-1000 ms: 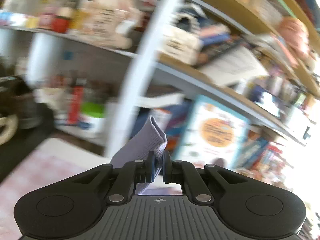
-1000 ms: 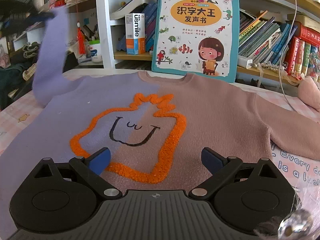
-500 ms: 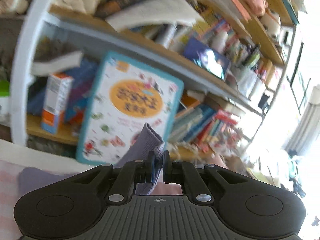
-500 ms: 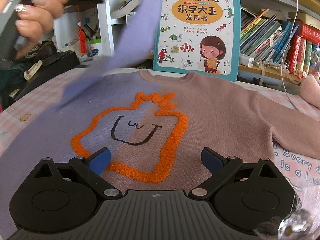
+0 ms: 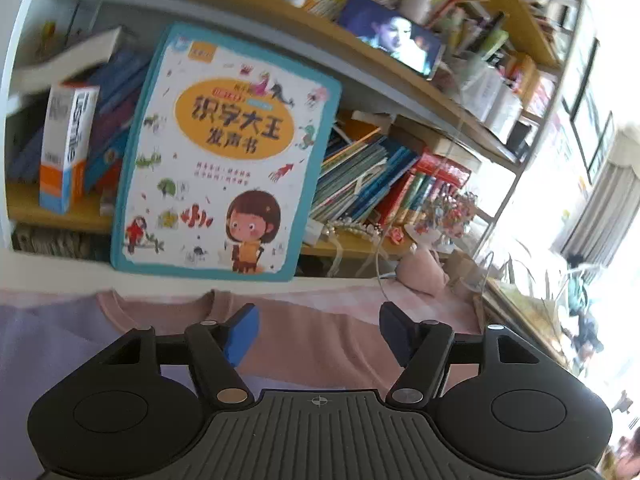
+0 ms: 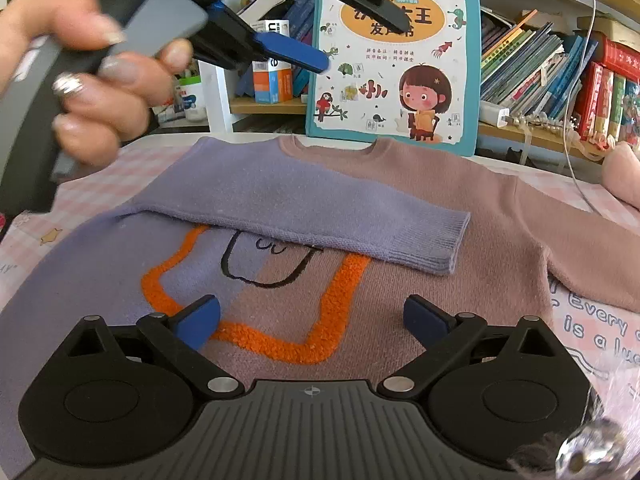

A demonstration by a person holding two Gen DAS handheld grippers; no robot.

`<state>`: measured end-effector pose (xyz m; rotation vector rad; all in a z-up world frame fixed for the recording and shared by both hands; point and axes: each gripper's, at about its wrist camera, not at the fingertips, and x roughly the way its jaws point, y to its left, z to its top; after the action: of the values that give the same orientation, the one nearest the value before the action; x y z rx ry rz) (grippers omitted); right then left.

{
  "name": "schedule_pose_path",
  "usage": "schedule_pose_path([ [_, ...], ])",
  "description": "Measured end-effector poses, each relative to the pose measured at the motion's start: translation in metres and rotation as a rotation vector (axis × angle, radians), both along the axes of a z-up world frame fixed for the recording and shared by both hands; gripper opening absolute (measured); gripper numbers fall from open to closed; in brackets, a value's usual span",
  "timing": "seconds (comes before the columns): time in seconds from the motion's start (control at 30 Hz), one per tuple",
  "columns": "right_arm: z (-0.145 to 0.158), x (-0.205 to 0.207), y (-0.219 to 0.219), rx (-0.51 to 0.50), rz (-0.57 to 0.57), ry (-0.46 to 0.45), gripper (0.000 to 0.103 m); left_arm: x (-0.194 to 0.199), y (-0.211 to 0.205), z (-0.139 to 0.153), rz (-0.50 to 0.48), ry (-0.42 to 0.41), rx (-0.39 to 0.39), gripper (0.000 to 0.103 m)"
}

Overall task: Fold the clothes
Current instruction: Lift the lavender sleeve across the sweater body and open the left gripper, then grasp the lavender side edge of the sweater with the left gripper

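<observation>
A sweater (image 6: 420, 184), half purple and half dusty pink with an orange outlined face, lies flat on the table. Its purple sleeve (image 6: 320, 220) is folded across the chest, cuff toward the pink side. The pink sleeve (image 6: 580, 248) stretches out to the right. My left gripper (image 5: 318, 330) is open and empty, held above the sweater's neckline (image 5: 160, 300); it also shows in the right wrist view (image 6: 352, 28), raised above the collar. My right gripper (image 6: 312, 320) is open and empty, low over the sweater's lower front.
A large children's book (image 6: 396, 52) leans on the bookshelf (image 5: 400, 248) just behind the table. A pink plush (image 6: 620, 176) lies at the far right. The pink checked tablecloth (image 6: 40, 240) carries printed lettering at the right.
My left gripper carried the purple sleeve rightward across the chest, opened and let it go. The sleeve now lies folded on the sweater. My right gripper stayed put.
</observation>
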<state>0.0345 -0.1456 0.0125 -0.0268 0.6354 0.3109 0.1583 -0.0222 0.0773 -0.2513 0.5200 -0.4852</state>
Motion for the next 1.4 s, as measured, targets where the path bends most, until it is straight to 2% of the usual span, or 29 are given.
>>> schedule_pose_path([
  [0.23, 0.000, 0.002, 0.000, -0.002, -0.003, 0.010, 0.100, -0.033, 0.018, -0.015, 0.023, -0.029, 0.157, 0.074],
  [0.37, -0.001, 0.002, 0.001, -0.009, -0.004, 0.015, 0.100, -0.057, 0.038, -0.035, 0.068, -0.002, 0.251, 0.075],
  [0.53, -0.001, 0.001, 0.004, -0.028, -0.009, 0.013, 0.101, -0.080, 0.062, -0.048, 0.144, 0.006, 0.328, 0.076],
  [0.63, -0.001, 0.000, 0.003, -0.022, -0.023, 0.008, 0.101, -0.093, 0.075, -0.053, 0.191, 0.002, 0.377, 0.083],
  [0.83, 0.005, -0.017, -0.023, 0.078, -0.082, -0.023, 0.101, -0.118, 0.099, -0.063, 0.286, -0.007, 0.475, 0.085],
  [1.03, 0.013, -0.049, -0.077, 0.075, -0.300, -0.025, 0.096, -0.111, 0.123, -0.074, 0.301, 0.030, 0.410, 0.085],
  [1.1, 0.015, -0.059, -0.093, 0.062, -0.352, -0.023, 0.087, -0.107, 0.129, -0.079, 0.294, 0.051, 0.378, 0.083],
  [1.13, 0.015, -0.062, -0.099, 0.061, -0.365, -0.018, 0.086, -0.105, 0.132, -0.082, 0.286, 0.064, 0.355, 0.082],
  [1.17, 0.014, -0.063, -0.103, 0.065, -0.375, -0.008, 0.086, -0.102, 0.136, -0.085, 0.277, 0.080, 0.327, 0.075],
  [1.2, 0.013, -0.064, -0.108, 0.069, -0.385, 0.001, 0.084, -0.100, 0.140, -0.088, 0.268, 0.101, 0.296, 0.064],
  [1.23, 0.011, -0.064, -0.110, 0.076, -0.387, 0.014, 0.082, -0.097, 0.143, -0.091, 0.263, 0.118, 0.268, 0.058],
  [1.3, 0.007, -0.062, -0.111, 0.086, -0.377, 0.039, 0.067, -0.096, 0.146, -0.092, 0.268, 0.117, 0.265, 0.044],
  [1.33, 0.006, -0.060, -0.110, 0.084, -0.366, 0.046, 0.066, -0.095, 0.147, -0.092, 0.270, 0.120, 0.273, 0.040],
  [1.37, 0.006, -0.061, -0.108, 0.062, -0.361, 0.042, 0.060, -0.095, 0.148, -0.091, 0.271, 0.122, 0.276, 0.034],
  [1.4, 0.005, -0.061, -0.105, 0.040, -0.356, 0.037, 0.048, -0.095, 0.149, -0.092, 0.274, 0.123, 0.274, 0.026],
])
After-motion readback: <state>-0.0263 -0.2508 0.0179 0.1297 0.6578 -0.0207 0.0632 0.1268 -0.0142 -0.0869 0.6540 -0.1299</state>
